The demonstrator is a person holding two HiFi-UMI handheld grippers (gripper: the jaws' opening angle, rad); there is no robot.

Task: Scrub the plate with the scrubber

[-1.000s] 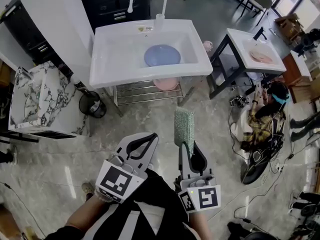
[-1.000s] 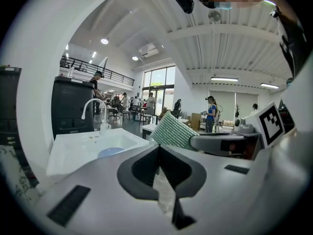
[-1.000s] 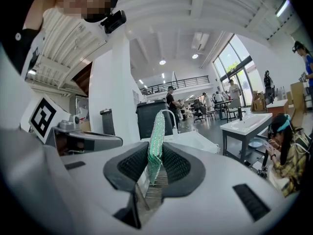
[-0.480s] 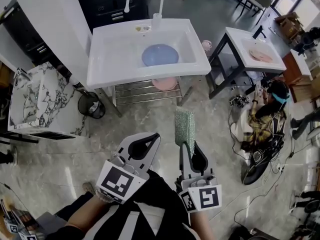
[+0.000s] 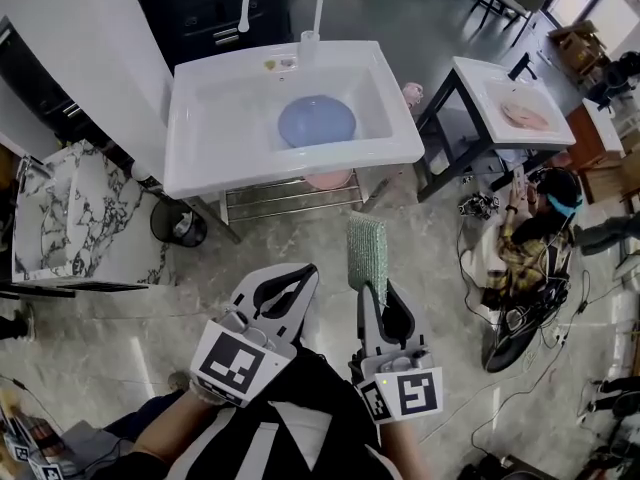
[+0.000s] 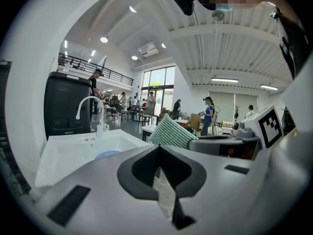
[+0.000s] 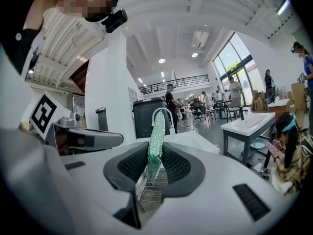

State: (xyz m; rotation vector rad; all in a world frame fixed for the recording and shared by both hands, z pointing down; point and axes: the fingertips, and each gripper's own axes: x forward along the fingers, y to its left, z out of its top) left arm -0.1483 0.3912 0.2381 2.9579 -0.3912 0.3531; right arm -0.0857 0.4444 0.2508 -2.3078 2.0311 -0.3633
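Head view: my left tongs are fully closed and empty. My right tongs clamp the scrubber, which points forward. The plate lies in the sink, well apart from both tongs.
Left gripper view: the jaws meet with nothing between them.
Right gripper view: the jaws press on the scrubber's near end.

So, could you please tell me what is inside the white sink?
A blue plate lies in the sink. The basin floor beneath it is covered, so no drain can be seen.
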